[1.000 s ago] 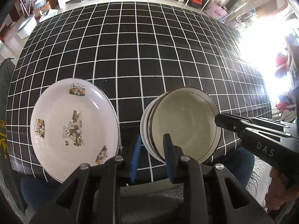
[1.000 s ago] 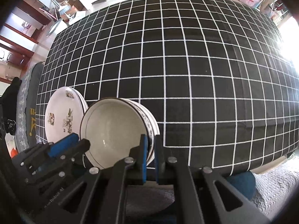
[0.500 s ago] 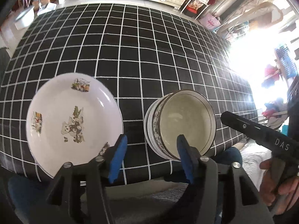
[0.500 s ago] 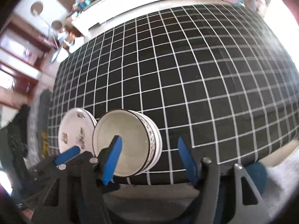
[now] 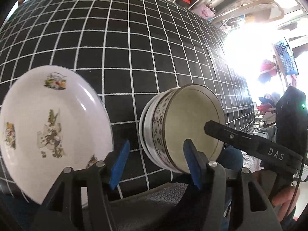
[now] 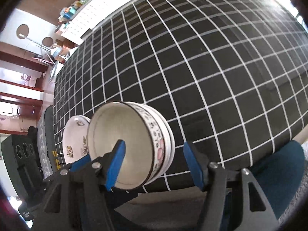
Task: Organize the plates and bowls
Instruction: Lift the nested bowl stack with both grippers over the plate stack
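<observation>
On the counter (image 5: pixel 134 38), near its front edge: white printed plate (image 5: pixel 52 127) on the left, stack of nested bowls (image 5: pixel 184 129) just beside it on the right. Glazed ceramic, so I'd judge stiff, slick, chippable; the stack is likely heavy. Best hold: straddle a rim, pads across the wall. Left tongs (image 5: pixel 155 164) and right tongs (image 6: pixel 155 164) both spread wide, pinching nothing.

One printed plate (image 5: pixel 52 132); one stack of bowls (image 5: pixel 181 132), apparently three; two grippers, left (image 5: pixel 156 163), right (image 6: pixel 154 163)
</observation>
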{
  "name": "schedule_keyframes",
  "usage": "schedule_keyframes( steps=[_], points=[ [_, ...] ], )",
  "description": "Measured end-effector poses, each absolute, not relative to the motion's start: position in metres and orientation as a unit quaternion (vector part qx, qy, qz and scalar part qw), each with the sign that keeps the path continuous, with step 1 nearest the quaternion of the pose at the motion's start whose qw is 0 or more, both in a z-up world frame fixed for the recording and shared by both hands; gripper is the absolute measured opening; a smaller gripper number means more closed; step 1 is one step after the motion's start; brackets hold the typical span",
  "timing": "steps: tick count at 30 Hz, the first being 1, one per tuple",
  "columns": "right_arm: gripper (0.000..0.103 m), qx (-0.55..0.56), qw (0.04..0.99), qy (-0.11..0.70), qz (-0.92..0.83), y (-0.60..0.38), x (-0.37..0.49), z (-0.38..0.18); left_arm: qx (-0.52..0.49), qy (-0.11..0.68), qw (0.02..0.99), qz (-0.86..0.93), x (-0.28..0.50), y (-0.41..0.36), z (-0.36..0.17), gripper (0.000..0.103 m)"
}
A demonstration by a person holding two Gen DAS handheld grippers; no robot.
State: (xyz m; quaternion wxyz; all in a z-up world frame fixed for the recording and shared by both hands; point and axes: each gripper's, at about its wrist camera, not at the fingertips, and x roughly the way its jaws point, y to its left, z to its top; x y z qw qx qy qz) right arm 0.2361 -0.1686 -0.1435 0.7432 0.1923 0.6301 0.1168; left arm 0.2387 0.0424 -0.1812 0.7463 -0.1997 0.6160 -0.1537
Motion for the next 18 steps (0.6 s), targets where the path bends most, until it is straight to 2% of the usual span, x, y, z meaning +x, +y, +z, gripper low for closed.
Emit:
schedule_keyframes(
  steps=[18],
  points=[
    [0.067, 0.201, 0.711, 0.660, 0.136, -0.165, 0.256, -0.170, -0.200, 0.642, 0.718, -0.182, 0.252, 0.026, -0.210, 0.056]
  ],
)
